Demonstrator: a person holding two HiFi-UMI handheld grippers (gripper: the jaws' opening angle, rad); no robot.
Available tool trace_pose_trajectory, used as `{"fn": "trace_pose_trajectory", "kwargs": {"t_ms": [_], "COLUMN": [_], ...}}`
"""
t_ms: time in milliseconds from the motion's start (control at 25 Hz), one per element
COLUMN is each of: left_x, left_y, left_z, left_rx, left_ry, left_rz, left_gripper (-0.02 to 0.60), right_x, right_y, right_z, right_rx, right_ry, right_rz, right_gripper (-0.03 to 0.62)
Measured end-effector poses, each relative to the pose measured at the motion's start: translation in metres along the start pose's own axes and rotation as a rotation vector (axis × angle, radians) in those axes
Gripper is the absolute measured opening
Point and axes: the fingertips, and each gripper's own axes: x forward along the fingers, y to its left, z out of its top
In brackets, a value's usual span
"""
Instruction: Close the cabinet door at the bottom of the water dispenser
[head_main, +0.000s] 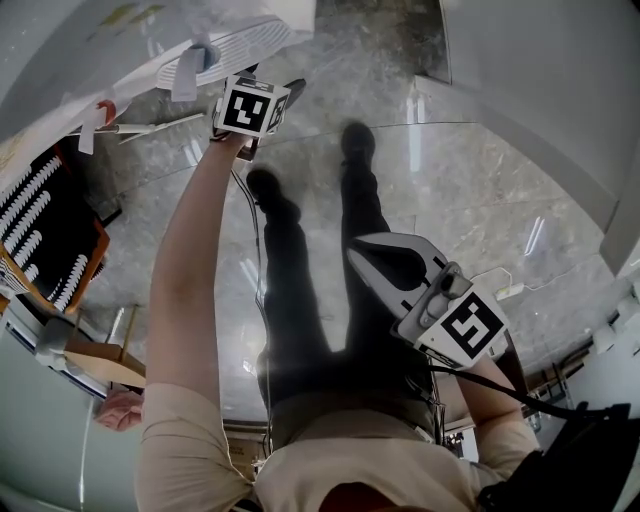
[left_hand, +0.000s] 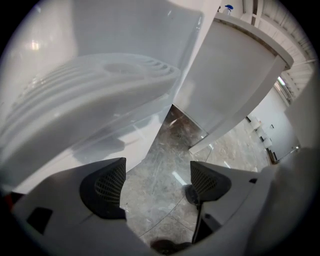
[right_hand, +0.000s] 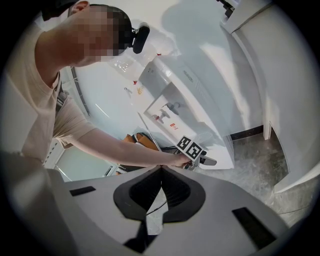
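Note:
The white water dispenser (head_main: 225, 45) stands at the top left of the head view, with its ribbed drip tray (left_hand: 100, 85) showing above a smooth white lower panel (left_hand: 75, 150). I cannot tell whether the cabinet door is open or shut. My left gripper (head_main: 250, 108) is held out on a straight arm, right against the dispenser's lower front. Its jaws (left_hand: 157, 185) stand open with only floor between them. My right gripper (head_main: 385, 262) hangs back by my right leg, shut and empty. From the right gripper view (right_hand: 161, 185) the dispenser (right_hand: 190, 107) and my left gripper (right_hand: 192, 149) show ahead.
A wooden rack (head_main: 45, 235) with white items stands at the left. A white column (left_hand: 235, 85) rises to the dispenser's right above the grey marble floor (head_main: 470, 190). My legs and shoes (head_main: 355, 140) are below me. A black bag (head_main: 575, 455) hangs at my right.

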Motion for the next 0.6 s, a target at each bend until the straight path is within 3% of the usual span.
{"fn": "trace_pose_trajectory", "kwargs": {"t_ms": [240, 360, 600], "left_x": [-0.044, -0.088, -0.198], "left_y": [-0.029, -0.041, -0.063], "left_z": [-0.018, -0.019, -0.039], "left_rx": [-0.055, -0.055, -0.138], "left_ry": [0.011, -0.028, -0.091], "left_rz": [-0.082, -0.119, -0.156], "left_gripper": [0.368, 0.368, 0.367], "right_x": [0.001, 0.007, 0.010], "right_y": [0.017, 0.026, 0.060], "right_z": [0.018, 0.030, 0.047], "right_rx": [0.002, 0.013, 0.191], "right_ry": [-0.002, -0.009, -0.015], "right_rz": [0.020, 0.036, 0.126], "right_gripper": [0.014, 0.014, 0.014]}}
